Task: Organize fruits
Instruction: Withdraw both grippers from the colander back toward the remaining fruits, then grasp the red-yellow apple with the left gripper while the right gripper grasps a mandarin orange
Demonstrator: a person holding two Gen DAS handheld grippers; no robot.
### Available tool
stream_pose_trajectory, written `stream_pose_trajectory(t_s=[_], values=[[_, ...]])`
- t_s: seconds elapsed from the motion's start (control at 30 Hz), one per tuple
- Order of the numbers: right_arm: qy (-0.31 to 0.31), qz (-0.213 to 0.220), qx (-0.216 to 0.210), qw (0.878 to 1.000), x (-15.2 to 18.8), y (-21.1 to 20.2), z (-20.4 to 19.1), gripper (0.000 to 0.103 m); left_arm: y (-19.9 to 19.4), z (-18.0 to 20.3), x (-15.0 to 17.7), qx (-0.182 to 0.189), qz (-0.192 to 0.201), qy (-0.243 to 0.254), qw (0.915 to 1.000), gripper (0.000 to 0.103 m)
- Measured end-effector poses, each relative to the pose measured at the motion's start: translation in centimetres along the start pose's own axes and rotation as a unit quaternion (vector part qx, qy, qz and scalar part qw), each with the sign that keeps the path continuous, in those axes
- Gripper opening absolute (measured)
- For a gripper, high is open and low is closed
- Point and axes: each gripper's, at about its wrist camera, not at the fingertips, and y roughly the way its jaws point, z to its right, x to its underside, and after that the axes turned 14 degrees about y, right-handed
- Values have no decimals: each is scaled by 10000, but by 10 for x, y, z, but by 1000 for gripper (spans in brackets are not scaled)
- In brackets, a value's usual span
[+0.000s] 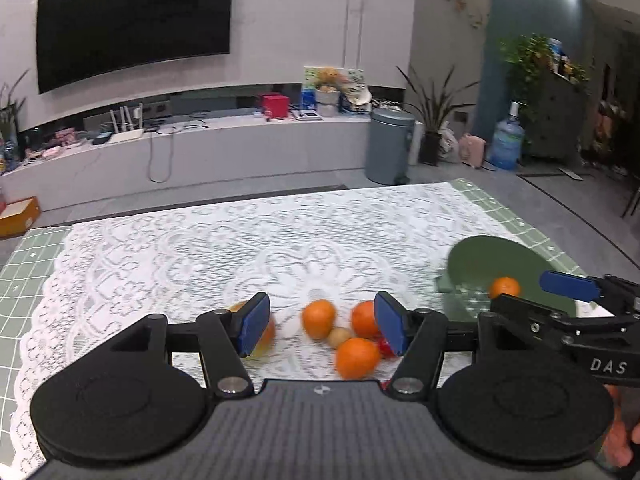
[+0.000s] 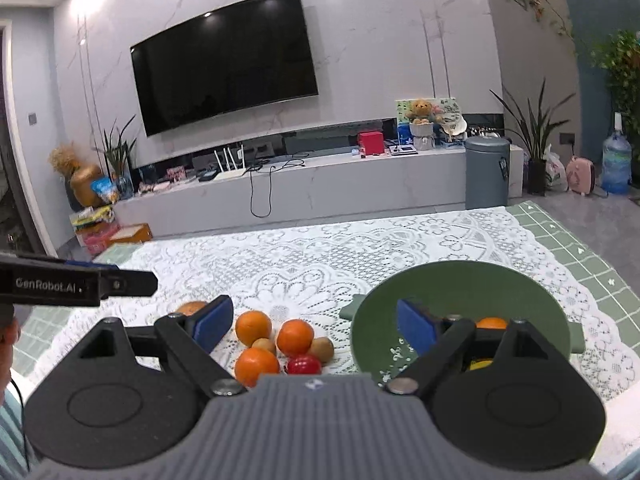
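A cluster of fruit lies on the lace tablecloth: three oranges, two brown kiwis and a red apple. A further orange fruit sits apart at the left. The green plate holds one orange and something yellow behind my right finger. My left gripper is open and empty, above the cluster. My right gripper is open and empty, its right finger over the plate. It shows in the left wrist view beside the plate.
The table carries a green grid mat under the lace cloth. A grey bin, a water bottle and a TV bench stand beyond the far edge.
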Motion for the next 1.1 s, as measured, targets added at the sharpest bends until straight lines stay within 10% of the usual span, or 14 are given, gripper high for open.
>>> stream_pose_trajectory(t_s=[1.1], values=[[-1675,-924,-154,9814,73,117,-52,54,98,-38,54,-456,-682,231,9964,78]])
